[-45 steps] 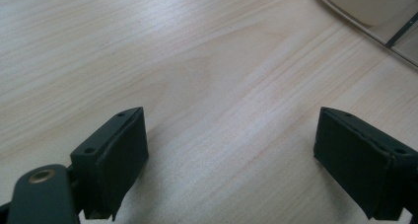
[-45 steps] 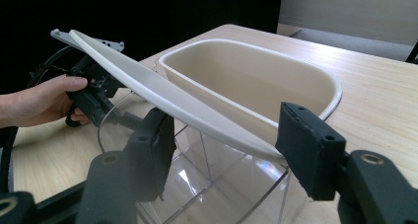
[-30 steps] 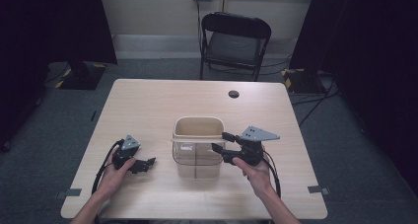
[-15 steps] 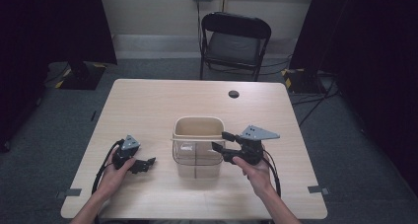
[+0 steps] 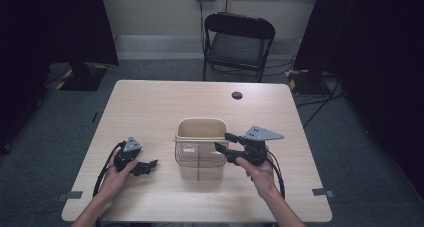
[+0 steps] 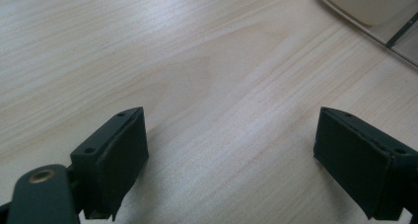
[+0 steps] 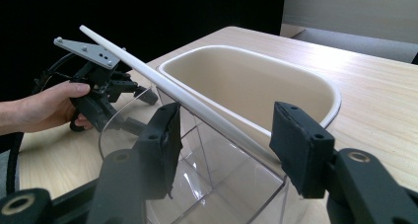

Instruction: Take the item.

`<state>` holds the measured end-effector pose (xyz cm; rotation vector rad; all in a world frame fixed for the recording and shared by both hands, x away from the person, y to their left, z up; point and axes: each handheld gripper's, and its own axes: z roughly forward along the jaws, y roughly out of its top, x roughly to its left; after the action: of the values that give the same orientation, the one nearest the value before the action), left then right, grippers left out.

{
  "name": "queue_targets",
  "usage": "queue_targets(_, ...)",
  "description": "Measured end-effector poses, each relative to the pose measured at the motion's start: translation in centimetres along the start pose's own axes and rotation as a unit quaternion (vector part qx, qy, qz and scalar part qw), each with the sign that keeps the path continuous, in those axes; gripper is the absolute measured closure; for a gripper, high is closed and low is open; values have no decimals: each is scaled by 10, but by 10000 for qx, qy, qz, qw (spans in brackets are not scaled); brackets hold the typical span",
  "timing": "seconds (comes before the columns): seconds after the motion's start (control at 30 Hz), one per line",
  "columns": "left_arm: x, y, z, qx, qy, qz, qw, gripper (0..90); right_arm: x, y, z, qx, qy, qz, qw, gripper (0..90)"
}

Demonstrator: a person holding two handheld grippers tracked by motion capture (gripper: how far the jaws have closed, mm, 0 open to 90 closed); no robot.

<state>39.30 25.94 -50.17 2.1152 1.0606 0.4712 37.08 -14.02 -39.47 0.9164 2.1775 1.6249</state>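
A beige plastic bin (image 5: 201,129) stands near the middle of the counter (image 5: 150,107), with a clear plastic container (image 5: 200,159) set against its near side; a thin white rod (image 7: 172,93) runs along the line where the two meet. The right gripper (image 5: 226,146) sits at the right end of the pair, its jaws spread wide and holding nothing. In the right gripper view the rod passes between the two jaws, and the clear container's rim lies just under them; whether either pad touches the plastic cannot be told. The left gripper (image 5: 147,166) rests low on the counter well to the left of the bin, its jaws also wide apart and empty, bare wood between them in the left gripper view.

The likely next move is a grip on the rim or the rod at the right end. The risk lies in what the jaws would close on: the rod is thin and the clear wall is smooth, so a pinch that catches only one of them could slip, or could tilt the clear container away from the bin. A one-sided pull from the right could also drag or swing both containers across the counter, since the left gripper is too far off to steady them. A small dark round object (image 5: 237,95) sits far back, well out of the way.
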Motion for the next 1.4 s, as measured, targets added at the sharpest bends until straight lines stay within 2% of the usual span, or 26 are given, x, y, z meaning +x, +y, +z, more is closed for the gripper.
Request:
queue_targets(0.67,0,0,0,10,0,13,10000,125,-2,3,0,-16,14,9,10000,483)
queue_targets(1.4,0,0,0,14,0,17,10000,124,-5,8,2,-89,74,126,9999,513)
